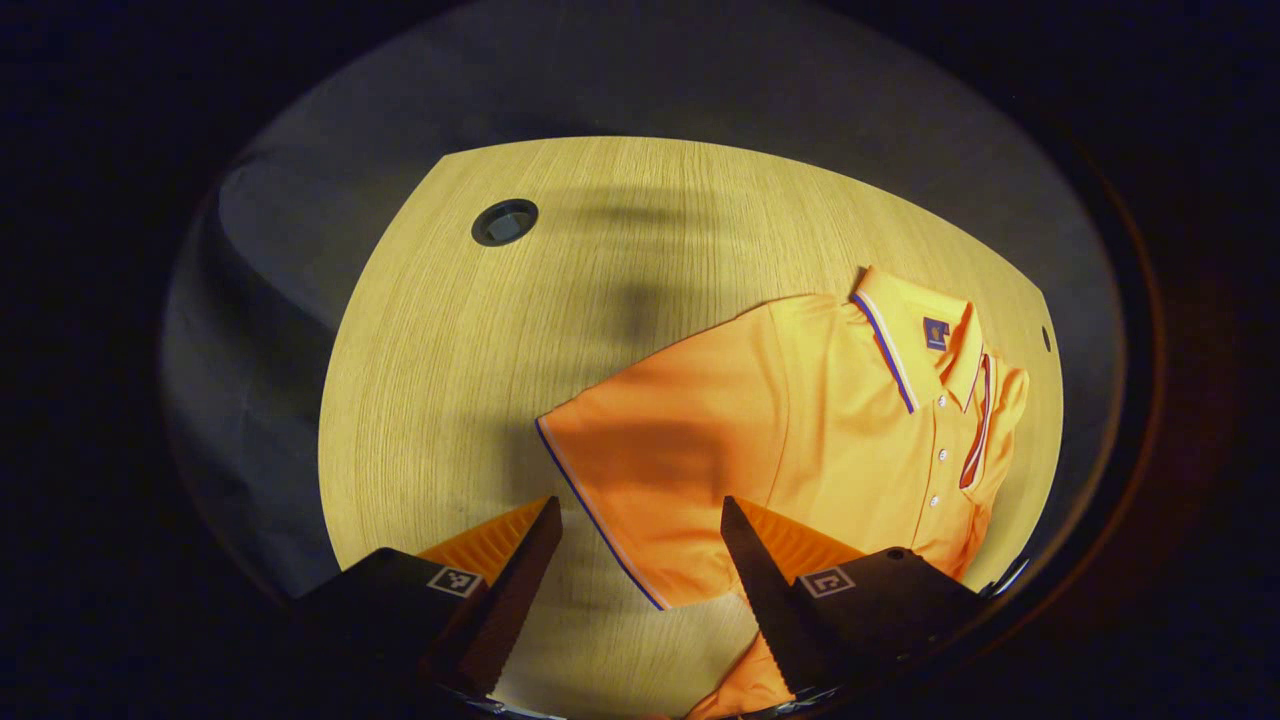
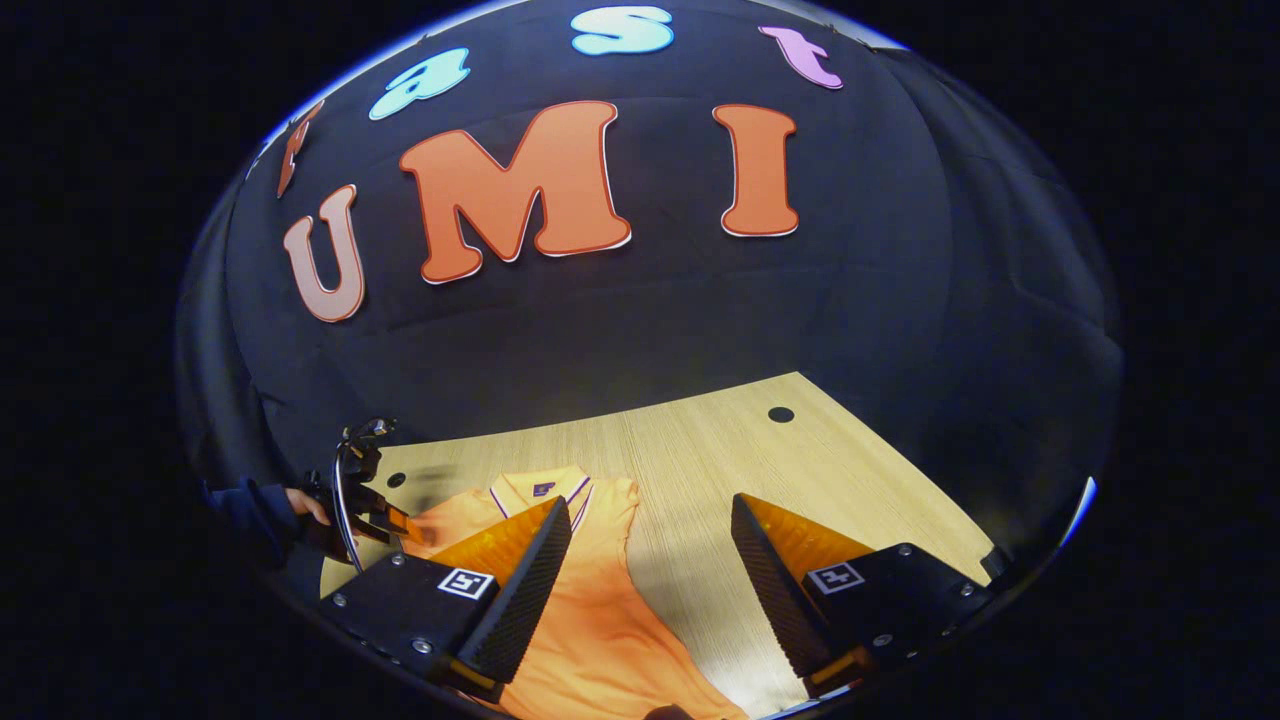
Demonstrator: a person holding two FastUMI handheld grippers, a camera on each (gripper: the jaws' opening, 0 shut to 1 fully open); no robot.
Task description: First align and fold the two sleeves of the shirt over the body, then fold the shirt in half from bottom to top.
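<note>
An orange polo shirt (image 1: 840, 430) with purple and white trim lies flat on the wooden table (image 1: 450, 330), collar (image 1: 915, 335) at the far end. One short sleeve (image 1: 610, 470) spreads out to the side. My left gripper (image 1: 640, 508) hangs open just above that sleeve's hem, nothing between its fingers. In the right gripper view the shirt (image 2: 600, 620) runs toward me, and no sleeve sticks out along its right edge. My right gripper (image 2: 650, 503) is open over that edge and the bare table (image 2: 760, 470). The left gripper (image 2: 365, 510) and the hand holding it show farther left.
A round cable hole (image 1: 504, 221) sits in the table's far left part, and another small hole (image 2: 781, 414) near the far right corner. The black cloth wall (image 2: 650, 320) rises behind the table. Bare wood lies left of the sleeve and right of the shirt.
</note>
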